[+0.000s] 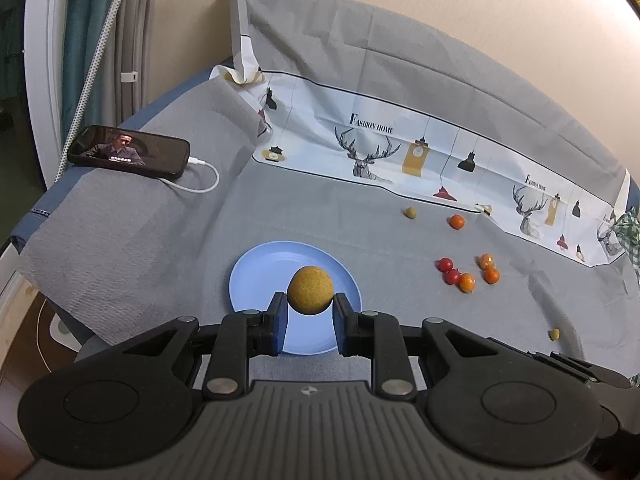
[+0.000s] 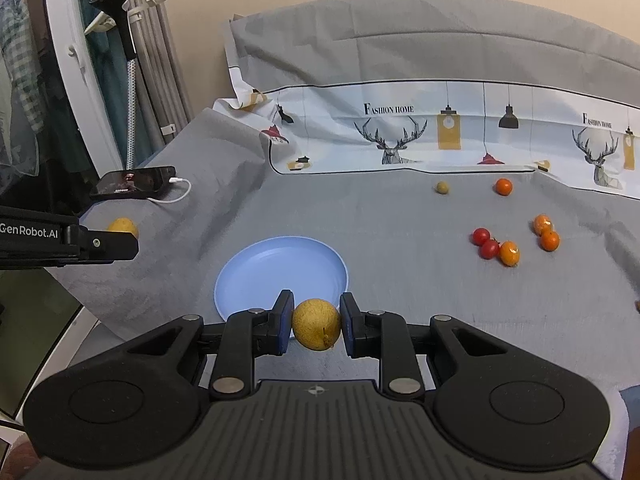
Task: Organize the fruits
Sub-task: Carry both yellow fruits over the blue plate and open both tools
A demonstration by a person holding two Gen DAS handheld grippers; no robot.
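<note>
Mid-delivery: left hand-held gripper [image 1: 310, 306] clenched on a round brownish-yellow rough-skinned fruit [image 1: 310, 290] above the round pale-blue plastic plate [image 1: 256, 276] on the grey-sheeted bed [image 1: 360, 216]; right hand-held gripper [image 2: 316, 322] clamped on a second yellow-brown round fruit [image 2: 316, 324] at the plate's near rim. Next, probably: lower over bare plate, release gently against rolling. Small red and orange tomatoes [image 2: 490, 249] lying apart, uncollected.

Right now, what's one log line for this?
left hand-held gripper: shut on brown fruit | right hand-held gripper: shut on yellow fruit | blue plate: empty
</note>
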